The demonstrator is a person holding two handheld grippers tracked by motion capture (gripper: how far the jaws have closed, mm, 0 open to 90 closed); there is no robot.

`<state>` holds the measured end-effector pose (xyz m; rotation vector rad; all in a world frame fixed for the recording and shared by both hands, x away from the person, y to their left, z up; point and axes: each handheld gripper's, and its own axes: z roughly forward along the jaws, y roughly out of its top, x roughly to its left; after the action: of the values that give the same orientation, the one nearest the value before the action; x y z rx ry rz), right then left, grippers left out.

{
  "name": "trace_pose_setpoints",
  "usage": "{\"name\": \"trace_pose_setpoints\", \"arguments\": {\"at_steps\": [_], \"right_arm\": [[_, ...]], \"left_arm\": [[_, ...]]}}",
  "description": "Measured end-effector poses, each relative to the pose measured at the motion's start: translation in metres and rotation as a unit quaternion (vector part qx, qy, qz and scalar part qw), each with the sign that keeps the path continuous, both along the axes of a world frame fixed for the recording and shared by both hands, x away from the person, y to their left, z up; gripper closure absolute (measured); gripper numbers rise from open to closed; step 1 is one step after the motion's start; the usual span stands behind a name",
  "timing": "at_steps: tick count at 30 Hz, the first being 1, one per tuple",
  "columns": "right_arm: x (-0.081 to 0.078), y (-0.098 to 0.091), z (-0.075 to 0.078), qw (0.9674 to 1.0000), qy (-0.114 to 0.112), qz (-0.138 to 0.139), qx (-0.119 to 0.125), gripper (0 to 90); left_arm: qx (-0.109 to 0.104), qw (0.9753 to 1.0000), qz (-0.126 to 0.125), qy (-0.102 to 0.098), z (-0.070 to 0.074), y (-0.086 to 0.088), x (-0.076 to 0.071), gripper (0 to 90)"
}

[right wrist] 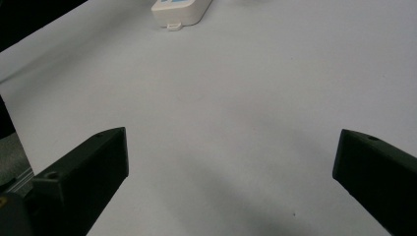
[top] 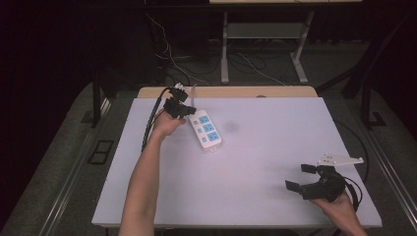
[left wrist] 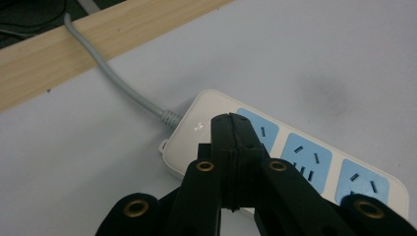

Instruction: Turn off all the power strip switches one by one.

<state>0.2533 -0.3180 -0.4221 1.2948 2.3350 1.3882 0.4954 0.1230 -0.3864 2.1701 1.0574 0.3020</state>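
A white power strip (top: pixel 206 130) with three blue socket faces lies on the white table top (top: pixel 255 162), left of centre toward the back. Its grey cable (left wrist: pixel 120 88) runs off over the wooden back edge. My left gripper (top: pixel 189 112) is shut with nothing between its jaws, its tips (left wrist: pixel 231 123) right at the cable end of the power strip (left wrist: pixel 295 157); touching or just above, I cannot tell. My right gripper (top: pixel 301 177) stands open near the front right of the table, nothing between its fingers. The strip's far end (right wrist: pixel 179 11) shows at the top of the right gripper view.
A wooden strip (top: pixel 226 92) borders the table's back edge. Behind it on the dark floor are cables and the metal legs of another table (top: pixel 260 46). A faint grey smudge (top: pixel 231 126) marks the surface right of the power strip.
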Motion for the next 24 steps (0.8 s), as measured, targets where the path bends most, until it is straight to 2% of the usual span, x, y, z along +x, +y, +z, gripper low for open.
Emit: {"name": "trace_pose_setpoints", "arguments": {"at_steps": [3, 11, 14, 20, 24], "right_arm": [[0.0, 0.0, 0.0, 1.0, -0.001, 0.001, 0.0, 0.3], [0.0, -0.001, 0.0, 1.0, 0.0, -0.002, 0.002, 0.3], [0.0, -0.002, 0.001, 1.0, -0.002, -0.002, 0.001, 0.3], [0.0, -0.002, 0.0, 1.0, -0.001, -0.002, 0.0, 0.3], [0.0, -0.003, 0.001, 1.0, -0.002, -0.004, 0.001, 0.3]], "left_arm": [[0.002, 1.0, 0.003, 0.006, -0.005, 0.001, 0.001, 89.4], [-0.03, 0.9993, 0.015, 0.019, -0.017, 0.004, 0.0, 89.4], [-0.035, 0.9989, 0.017, 0.025, -0.023, 0.003, -0.001, 89.4], [-0.039, 0.9985, 0.01, 0.035, -0.031, 0.0, -0.001, 89.4], [-0.042, 0.9984, 0.012, 0.035, -0.033, 0.0, -0.002, 89.4]]}}
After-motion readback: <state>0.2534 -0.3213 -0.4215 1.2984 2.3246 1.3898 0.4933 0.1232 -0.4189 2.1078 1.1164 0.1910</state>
